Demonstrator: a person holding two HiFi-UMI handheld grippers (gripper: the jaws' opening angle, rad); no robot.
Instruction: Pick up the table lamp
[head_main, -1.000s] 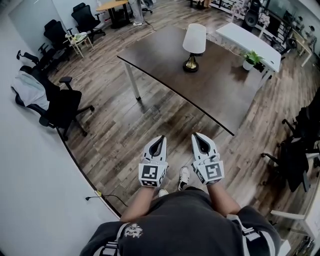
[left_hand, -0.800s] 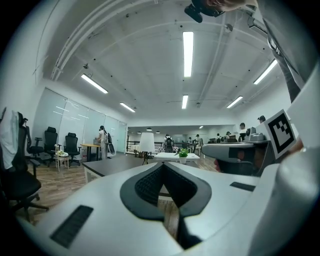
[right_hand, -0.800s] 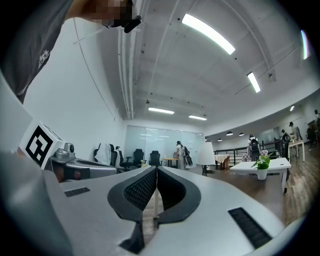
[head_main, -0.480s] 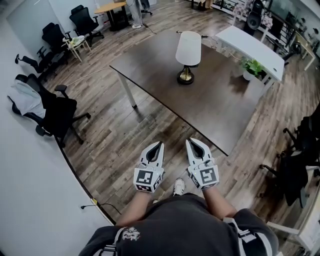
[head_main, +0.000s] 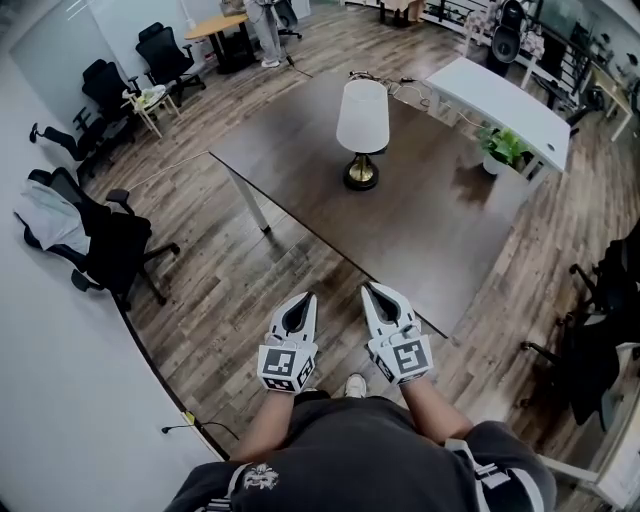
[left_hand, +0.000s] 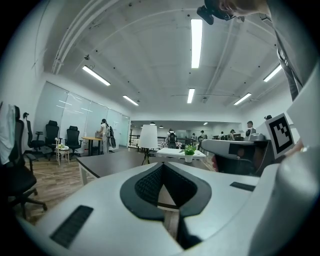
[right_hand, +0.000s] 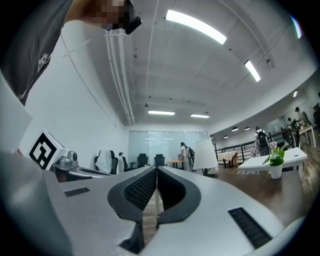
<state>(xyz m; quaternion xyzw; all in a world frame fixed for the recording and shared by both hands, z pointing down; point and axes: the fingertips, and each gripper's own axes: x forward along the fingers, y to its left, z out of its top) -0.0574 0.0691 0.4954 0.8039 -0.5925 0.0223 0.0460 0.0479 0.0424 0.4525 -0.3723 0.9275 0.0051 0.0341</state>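
Observation:
The table lamp (head_main: 361, 120), with a white shade and a brass base, stands upright on the dark brown table (head_main: 430, 225). My left gripper (head_main: 306, 298) and right gripper (head_main: 368, 289) are held side by side over the wood floor, just short of the table's near edge. Both point level toward the lamp and both are shut with nothing between the jaws. In the left gripper view the lamp (left_hand: 148, 137) shows far off beyond the shut left gripper (left_hand: 162, 165). In the right gripper view the lamp (right_hand: 205, 154) stands to the right of the shut right gripper (right_hand: 156, 170).
A white desk (head_main: 505, 88) with a potted plant (head_main: 503, 146) beside it lies behind the table on the right. Black office chairs (head_main: 112, 240) stand along the left wall, more chairs (head_main: 600, 335) on the right. A cable (head_main: 205, 427) trails by the wall.
Both grippers have moved forward together toward the table. The lamp and table now sit nearer and lower in the head view. Both pairs of jaws stayed shut.

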